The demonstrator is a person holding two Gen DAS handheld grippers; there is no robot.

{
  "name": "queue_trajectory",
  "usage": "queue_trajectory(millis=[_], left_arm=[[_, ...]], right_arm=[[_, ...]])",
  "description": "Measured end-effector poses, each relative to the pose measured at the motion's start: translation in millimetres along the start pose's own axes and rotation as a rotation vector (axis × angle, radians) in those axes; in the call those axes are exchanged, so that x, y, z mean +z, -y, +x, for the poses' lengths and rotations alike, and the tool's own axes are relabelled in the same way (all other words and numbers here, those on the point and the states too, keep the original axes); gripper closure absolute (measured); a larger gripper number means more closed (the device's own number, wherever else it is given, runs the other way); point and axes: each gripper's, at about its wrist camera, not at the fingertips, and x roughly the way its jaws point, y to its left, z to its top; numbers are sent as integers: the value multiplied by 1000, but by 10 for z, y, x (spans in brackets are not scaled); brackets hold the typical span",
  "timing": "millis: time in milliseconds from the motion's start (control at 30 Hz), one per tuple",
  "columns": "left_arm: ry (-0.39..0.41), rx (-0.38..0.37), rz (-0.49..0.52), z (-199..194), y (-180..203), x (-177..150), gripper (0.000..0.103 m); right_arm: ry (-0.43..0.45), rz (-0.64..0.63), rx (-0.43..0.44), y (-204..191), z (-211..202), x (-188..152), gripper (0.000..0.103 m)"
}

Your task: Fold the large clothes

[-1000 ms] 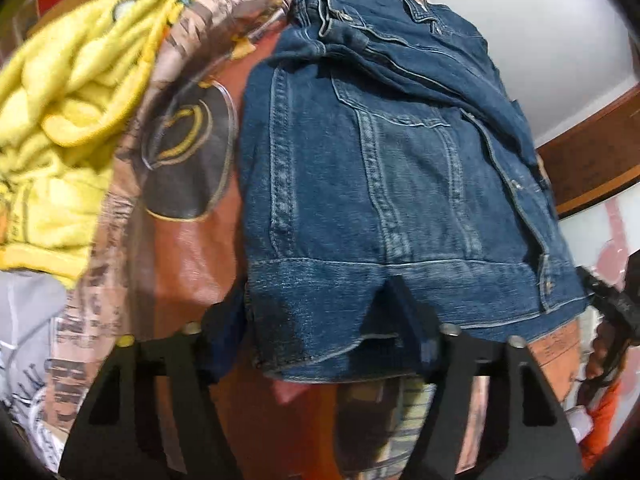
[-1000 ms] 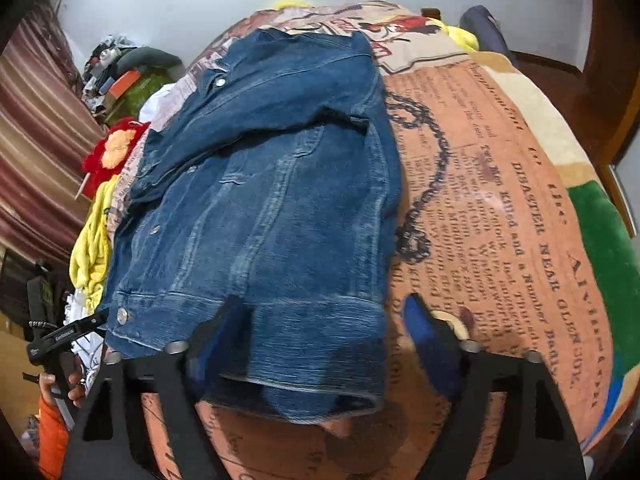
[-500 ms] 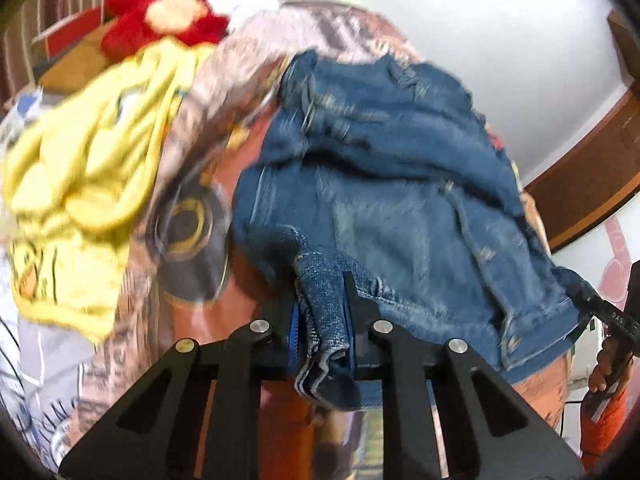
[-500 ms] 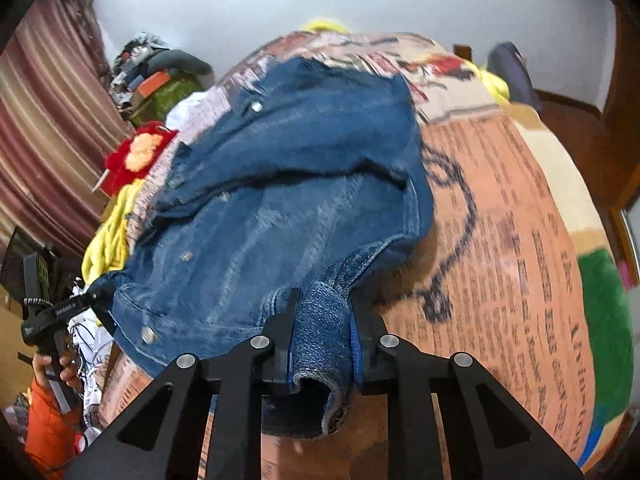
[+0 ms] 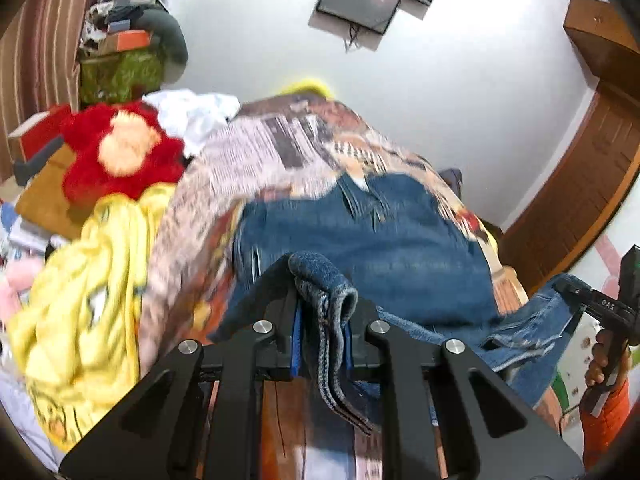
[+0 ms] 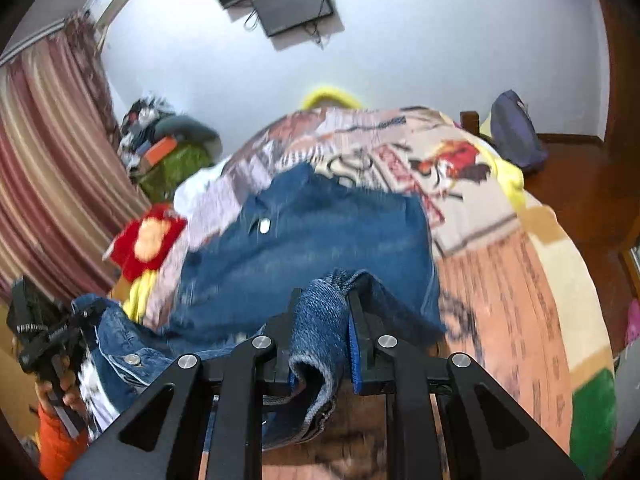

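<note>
A blue denim jacket lies on the printed blanket of a bed, its near hem lifted off the blanket. My left gripper is shut on one corner of that hem, and a fold of denim hangs down between the black fingers. My right gripper is shut on the other hem corner of the denim jacket. The stretched hem runs sideways to the other gripper in each view: the right gripper at the right edge, the left gripper at the lower left. The collar end stays flat on the blanket.
A yellow blanket and a red plush toy are heaped left of the jacket. A cluttered pile stands by striped curtains. A screen hangs on the white wall. A wooden door and a dark bag stand on the right.
Both grippers closed on the jacket's hem corners, then rose and tilted up. The hem has come off the blanket and the far wall has come into view.
</note>
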Motion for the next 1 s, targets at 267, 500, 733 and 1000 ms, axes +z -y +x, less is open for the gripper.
queue_trajectory(millis=[267, 500, 733, 1000], left_arm=[[41, 22, -13, 590, -36, 653, 88], [13, 47, -25, 1215, -122, 993, 88], [-115, 127, -29, 1987, -348, 968, 87], [-239, 193, -26, 2588, -516, 620, 84]], right_arm=[[75, -35, -73, -13, 497, 745, 87], [32, -12, -106, 148, 1185, 1132, 87], [-78, -3, -144, 384, 1951, 1158, 87], [-191, -42, -131, 652, 2350, 926, 86]])
